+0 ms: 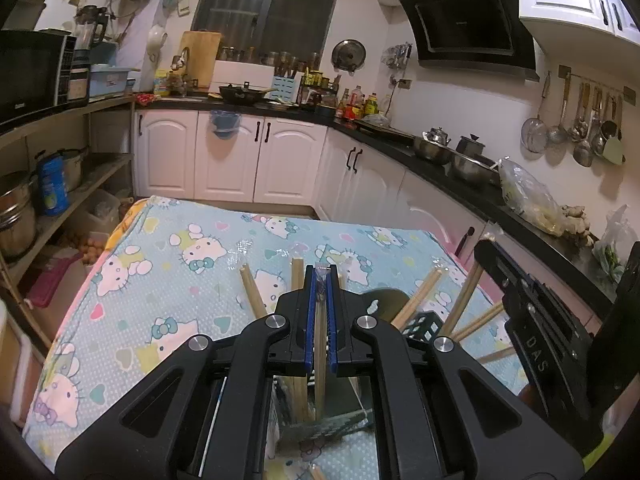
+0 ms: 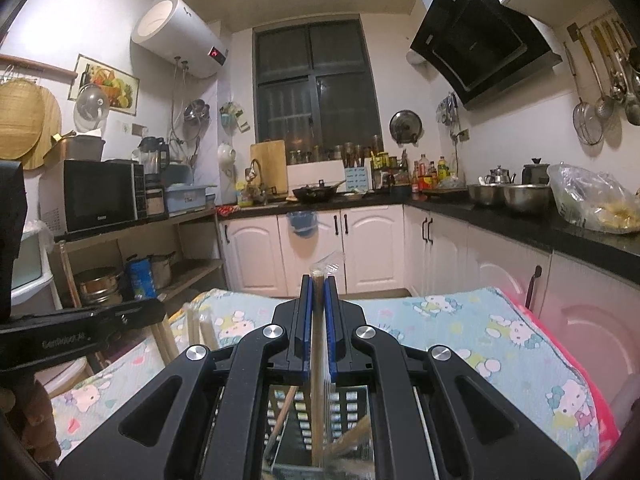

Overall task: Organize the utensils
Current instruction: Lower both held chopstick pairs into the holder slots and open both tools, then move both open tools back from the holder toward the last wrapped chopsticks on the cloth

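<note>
Right up close, the left gripper (image 1: 321, 276) was pinched tight, its blue pads (image 1: 308, 320) clamped on a thin plastic-wrapped chopstick (image 1: 321, 304) that ran down between them toward the black slotted holder (image 1: 424, 326) below. Over on the other side, same story: the right gripper (image 2: 319, 280) had its jaws squeezed around a wrapped chopstick (image 2: 319, 340) of its own, standing upright, clear wrapper tip poking out above the pads. Underneath it, through the frame, the holder (image 2: 304, 420) showed its grid of slots, with a few sticks leaning inside.

Just beyond the left claw, wooden chopsticks (image 1: 416, 296) fanned out of the holder, tilted every which way, one (image 1: 253, 290) leaning off to the left. The right gripper's body (image 1: 532, 320) sat just beside them at the edge of the left view.

All of it sat on a table covered with a light blue cartoon-cat cloth (image 1: 168, 264), pink trim on the far right edge.

Further back, white cabinets (image 1: 236, 156) under a dark countertop (image 1: 440, 160), steel bowls (image 2: 504, 196) and a kettle by the stove, a black wok (image 1: 244, 94) near the sink. At the very back, a dark window (image 2: 316, 84), range hood (image 1: 468, 20) and ladles hung on a wall rail (image 1: 580, 120).
</note>
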`<state>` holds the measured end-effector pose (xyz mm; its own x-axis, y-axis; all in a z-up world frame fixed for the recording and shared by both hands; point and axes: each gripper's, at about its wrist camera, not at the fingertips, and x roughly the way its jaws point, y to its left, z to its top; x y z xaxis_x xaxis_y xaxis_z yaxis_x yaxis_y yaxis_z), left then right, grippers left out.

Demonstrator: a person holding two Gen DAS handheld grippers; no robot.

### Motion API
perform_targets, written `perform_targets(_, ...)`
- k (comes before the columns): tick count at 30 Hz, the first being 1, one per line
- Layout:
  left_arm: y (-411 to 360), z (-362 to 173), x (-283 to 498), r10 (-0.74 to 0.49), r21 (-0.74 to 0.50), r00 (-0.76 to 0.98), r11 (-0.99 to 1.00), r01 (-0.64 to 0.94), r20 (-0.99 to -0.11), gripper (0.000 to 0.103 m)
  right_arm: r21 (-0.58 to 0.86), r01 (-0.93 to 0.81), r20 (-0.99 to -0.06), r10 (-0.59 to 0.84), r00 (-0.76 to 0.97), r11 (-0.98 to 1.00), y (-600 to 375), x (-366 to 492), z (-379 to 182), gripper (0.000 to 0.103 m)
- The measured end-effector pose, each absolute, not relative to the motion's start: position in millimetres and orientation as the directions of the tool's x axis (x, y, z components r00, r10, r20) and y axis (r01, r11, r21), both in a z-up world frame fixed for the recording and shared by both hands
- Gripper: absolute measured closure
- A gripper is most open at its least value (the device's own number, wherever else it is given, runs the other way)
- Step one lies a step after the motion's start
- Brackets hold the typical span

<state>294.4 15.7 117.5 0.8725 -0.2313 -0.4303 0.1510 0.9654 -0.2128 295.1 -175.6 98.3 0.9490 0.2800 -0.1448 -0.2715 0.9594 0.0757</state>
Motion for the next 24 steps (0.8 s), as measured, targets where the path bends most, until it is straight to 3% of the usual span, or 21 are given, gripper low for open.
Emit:
perform_targets(10,19,115,285,-0.226,-0.208,0.871,0.967,0.146,-0.437,0.102,0.074,-0.324,-0.228,0.332,0.915,0.943,-180,279,92,0.096)
perform_targets(13,21,115,283,-0.219,-0.206,0.872,0.969,0.139,-0.439,0.100,0.075,-0.332,-0.245,0.340,0.908,0.940,-180,274,95,0.089)
perform_targets(17,22,116,278,-0.206,-0.203,0.874,0.971,0.127,-0.440,0.084,0.080,-0.344,-0.267,0.353,0.897,0.935,-183,268,97,0.076)
perform_targets(24,25,114,272,-0.195,-0.204,0.869,0.973,0.112,-0.454,0.073,0.086,-0.353,-0.295,0.362,0.884,0.932,-185,259,96,0.065)
